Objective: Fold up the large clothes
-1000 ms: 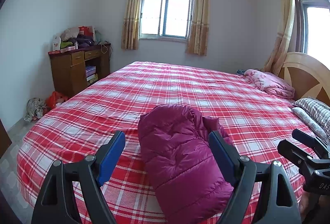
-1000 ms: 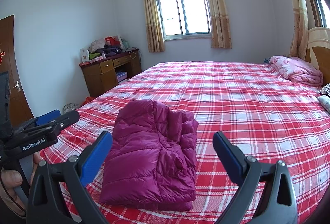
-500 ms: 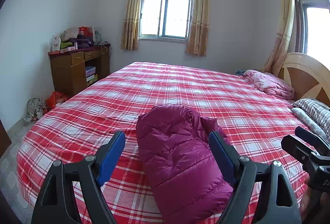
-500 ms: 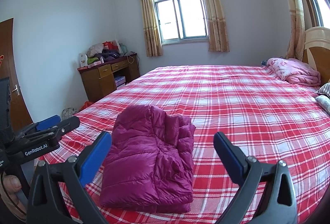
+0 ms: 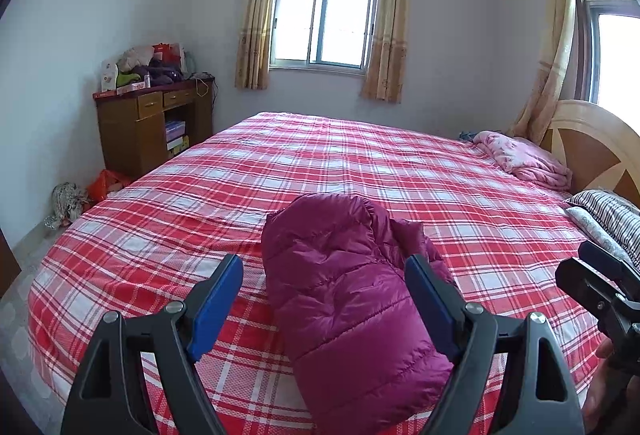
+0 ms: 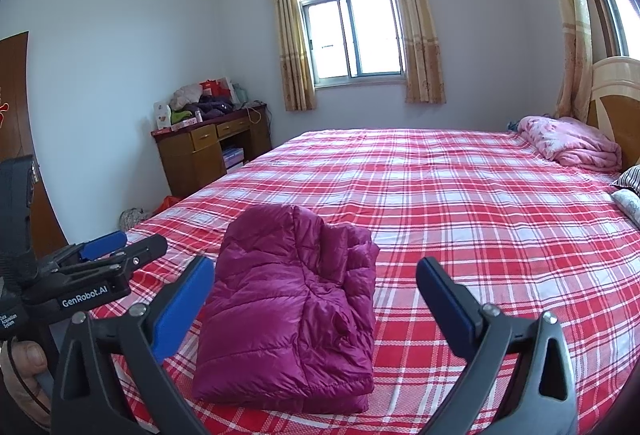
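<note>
Both my left gripper [image 5: 324,299] and right gripper [image 6: 316,299] hover, jaws wide and empty, because the magenta puffer jacket [image 6: 292,311] lies folded on the bed's [image 6: 460,203] near edge

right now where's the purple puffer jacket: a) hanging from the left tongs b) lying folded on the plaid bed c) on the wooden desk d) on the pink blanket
b, the purple puffer jacket lies folded on the plaid bed, with neither pair of tongs touching it.
</note>
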Demonstrator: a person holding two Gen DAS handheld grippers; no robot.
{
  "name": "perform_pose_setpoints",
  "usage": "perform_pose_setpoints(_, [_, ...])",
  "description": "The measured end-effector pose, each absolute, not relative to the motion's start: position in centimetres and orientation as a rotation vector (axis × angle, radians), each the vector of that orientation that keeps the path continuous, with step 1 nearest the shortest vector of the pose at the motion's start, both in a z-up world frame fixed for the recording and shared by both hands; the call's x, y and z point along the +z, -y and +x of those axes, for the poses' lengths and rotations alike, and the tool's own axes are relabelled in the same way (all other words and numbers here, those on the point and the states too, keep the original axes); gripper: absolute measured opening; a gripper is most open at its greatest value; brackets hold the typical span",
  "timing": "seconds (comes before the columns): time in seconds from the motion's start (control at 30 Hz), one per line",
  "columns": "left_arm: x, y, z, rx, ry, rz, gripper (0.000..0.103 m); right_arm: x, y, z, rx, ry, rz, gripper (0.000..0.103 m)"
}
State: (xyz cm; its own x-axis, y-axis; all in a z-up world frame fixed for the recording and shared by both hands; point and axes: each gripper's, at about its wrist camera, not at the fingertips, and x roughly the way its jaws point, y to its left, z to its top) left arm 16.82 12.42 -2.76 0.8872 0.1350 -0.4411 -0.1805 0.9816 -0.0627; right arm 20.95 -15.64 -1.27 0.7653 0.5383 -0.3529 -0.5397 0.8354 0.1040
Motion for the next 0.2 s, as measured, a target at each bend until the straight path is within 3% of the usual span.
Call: perform_pose_setpoints(0.2, [-2.74, -12.36, 16.85, 0.169, -0.447, -0.102, 0.083, -1.44, 15.48, 20.89, 0.589, -0.386, -0.013, 0.103])
